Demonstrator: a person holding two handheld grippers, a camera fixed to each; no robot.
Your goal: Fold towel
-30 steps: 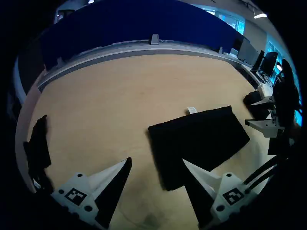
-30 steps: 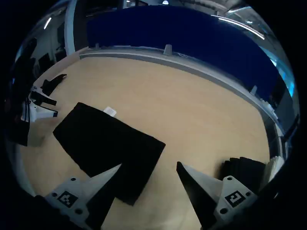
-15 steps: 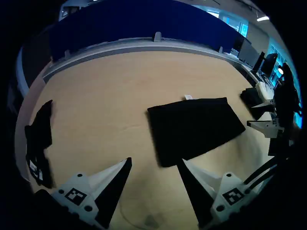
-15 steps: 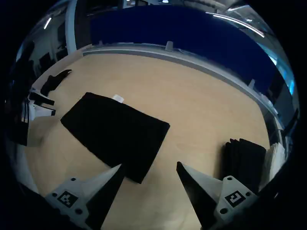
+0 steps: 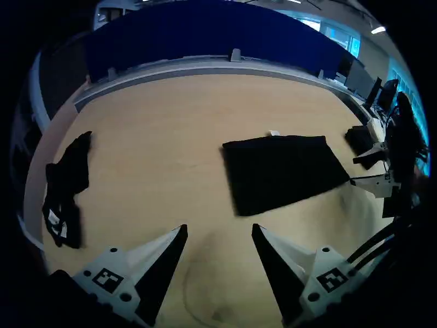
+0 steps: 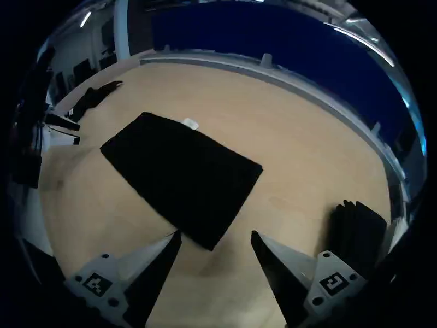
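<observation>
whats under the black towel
The black towel lies flat on the wooden table; a white tag pokes out at its far edge. Anything beneath is covered.

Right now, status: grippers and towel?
Left gripper open, empty. Right gripper open, empty. Black towel flat on table, not gripped. Nothing on it; crumpled dark cloth lies apart.

Wooden table (image 5: 164, 136): flat black towel (image 5: 281, 172), crumpled dark cloth (image 5: 68, 175), folded stack (image 6: 358, 235).
</observation>
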